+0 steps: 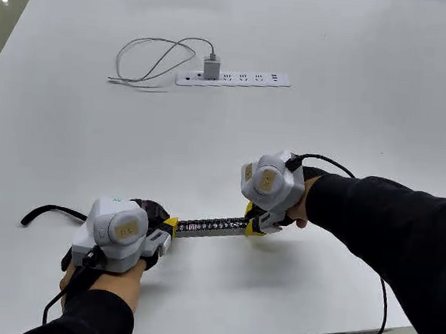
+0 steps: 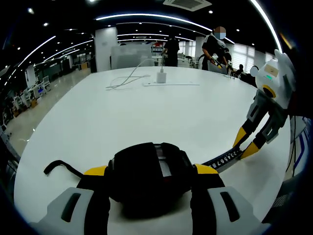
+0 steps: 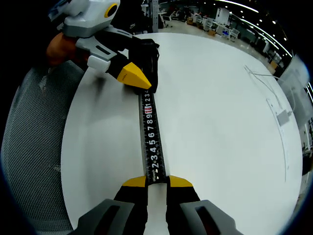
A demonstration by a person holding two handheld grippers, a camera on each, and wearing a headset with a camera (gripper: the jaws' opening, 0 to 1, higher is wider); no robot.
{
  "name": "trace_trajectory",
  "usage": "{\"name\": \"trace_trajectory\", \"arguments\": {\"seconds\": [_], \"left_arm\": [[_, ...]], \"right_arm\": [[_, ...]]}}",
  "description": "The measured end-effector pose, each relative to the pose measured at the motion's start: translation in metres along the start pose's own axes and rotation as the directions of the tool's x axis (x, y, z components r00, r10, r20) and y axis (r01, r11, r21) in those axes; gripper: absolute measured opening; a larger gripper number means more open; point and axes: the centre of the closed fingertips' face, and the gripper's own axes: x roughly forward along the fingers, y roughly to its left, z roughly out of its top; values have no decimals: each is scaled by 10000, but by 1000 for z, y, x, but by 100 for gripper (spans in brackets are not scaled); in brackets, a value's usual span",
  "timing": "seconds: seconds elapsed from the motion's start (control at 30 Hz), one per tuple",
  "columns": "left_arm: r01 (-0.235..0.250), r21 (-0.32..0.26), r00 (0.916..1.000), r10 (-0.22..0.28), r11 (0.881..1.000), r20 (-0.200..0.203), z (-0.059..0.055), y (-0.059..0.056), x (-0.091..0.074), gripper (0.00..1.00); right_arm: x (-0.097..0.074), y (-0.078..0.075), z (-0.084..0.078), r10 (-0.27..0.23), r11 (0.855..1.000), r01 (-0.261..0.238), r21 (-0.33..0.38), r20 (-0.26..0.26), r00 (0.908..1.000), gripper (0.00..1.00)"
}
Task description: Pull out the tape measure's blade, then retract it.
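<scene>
A black tape measure case (image 2: 149, 176) sits between the yellow-tipped jaws of my left gripper (image 1: 166, 232), which is shut on it near the table's front left. Its black blade with white numbers (image 1: 212, 226) runs out a short way to the right. My right gripper (image 1: 251, 226) is shut on the blade's end (image 3: 155, 177). In the right gripper view the blade (image 3: 150, 137) stretches straight ahead to the case (image 3: 148, 58) held by the left gripper (image 3: 132, 76). A black wrist strap (image 1: 46, 211) trails left of the case.
A white power strip (image 1: 236, 78) with a plugged-in charger (image 1: 212, 66) and a looped white cable (image 1: 150, 56) lies at the far middle of the white table (image 1: 324, 128). The table's front edge is just below the hands. People stand far off in the room.
</scene>
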Motion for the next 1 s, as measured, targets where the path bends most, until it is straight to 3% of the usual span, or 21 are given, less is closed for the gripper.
{"name": "trace_trajectory", "arguments": {"seconds": [1.0], "left_arm": [[35,-41,10000,-35,10000,46,1,-1,0,62]], "right_arm": [[4,0,10,-11,10000,11,-4,273,9996,10]]}}
